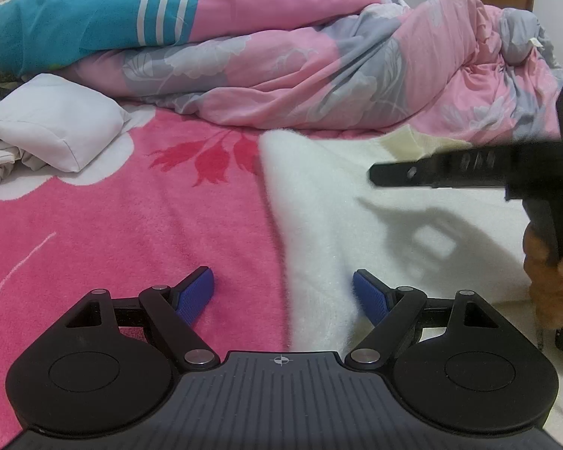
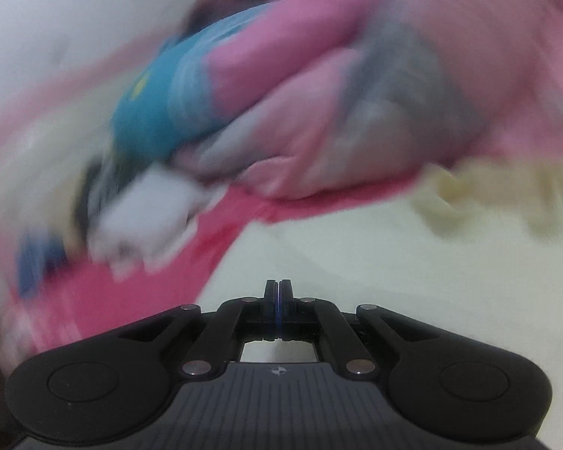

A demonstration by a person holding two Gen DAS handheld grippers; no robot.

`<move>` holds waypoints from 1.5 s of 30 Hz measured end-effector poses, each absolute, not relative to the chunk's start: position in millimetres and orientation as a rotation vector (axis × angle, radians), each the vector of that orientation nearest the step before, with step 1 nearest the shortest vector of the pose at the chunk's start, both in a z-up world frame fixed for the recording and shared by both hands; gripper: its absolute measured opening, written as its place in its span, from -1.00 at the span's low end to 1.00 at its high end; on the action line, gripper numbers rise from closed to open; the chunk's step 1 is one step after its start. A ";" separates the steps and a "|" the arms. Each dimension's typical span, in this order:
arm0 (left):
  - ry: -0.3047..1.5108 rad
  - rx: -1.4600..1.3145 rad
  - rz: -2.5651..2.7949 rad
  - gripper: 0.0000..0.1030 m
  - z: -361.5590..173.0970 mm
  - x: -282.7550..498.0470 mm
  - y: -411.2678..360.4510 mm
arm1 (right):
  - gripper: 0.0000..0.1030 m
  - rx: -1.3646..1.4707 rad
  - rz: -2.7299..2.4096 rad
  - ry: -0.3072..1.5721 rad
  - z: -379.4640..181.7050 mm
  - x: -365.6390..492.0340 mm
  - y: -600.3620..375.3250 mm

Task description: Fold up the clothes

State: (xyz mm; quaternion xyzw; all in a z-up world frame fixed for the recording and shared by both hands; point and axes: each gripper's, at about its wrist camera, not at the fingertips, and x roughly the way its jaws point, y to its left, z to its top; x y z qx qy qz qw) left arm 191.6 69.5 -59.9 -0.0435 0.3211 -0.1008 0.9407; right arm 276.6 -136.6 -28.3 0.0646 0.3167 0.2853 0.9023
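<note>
1. Left wrist view: the left gripper [image 1: 283, 292] is hanging low over the bed with its jaws standing wide apart. Nothing is sitting between its blue pads [image 1: 195, 294].
2. Under it, a fluffy pink blanket [image 1: 131, 232] with red flowers is lying on the left, and a fuzzy white cloth [image 1: 319, 202] is lying on the right. The edge where they meet is running right under the gap of the jaws.
3. A small pile of folded white clothes [image 1: 52, 123] is sitting far off on the left, on the pink blanket, touching nothing that the grippers are holding.
4. Behind it all, a big rumpled quilt [image 1: 281, 63] in pink, grey and blue is lying bunched up across the back of the bed.
5. The right gripper [image 1: 394, 174] is sticking in from the right side, above the white cloth and making a shadow on it. A hand [image 1: 548, 281] is holding its handle.
6. Right wrist view: the right gripper [image 2: 278, 292] is squeezing its jaws tight together, and nothing is caught in them.
7. This picture is very blurry. The white cloth [image 2: 356, 247] is lying below the gripper, and the quilt [image 2: 319, 105] and the white clothes [image 2: 150, 210] are showing as smears farther away.
</note>
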 end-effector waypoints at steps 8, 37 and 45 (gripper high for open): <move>0.655 -0.092 -0.206 0.60 -59.7 191.7 70.4 | -1.00 -0.277 0.375 0.628 -37.2 272.0 -107.6; 0.655 -0.096 -0.206 0.60 -60.1 191.8 71.1 | -0.49 -0.077 0.555 0.687 -23.9 273.7 -110.7; 0.655 -0.097 -0.206 0.60 -60.1 191.5 71.0 | -1.00 -0.007 0.569 0.736 -37.6 283.0 -117.9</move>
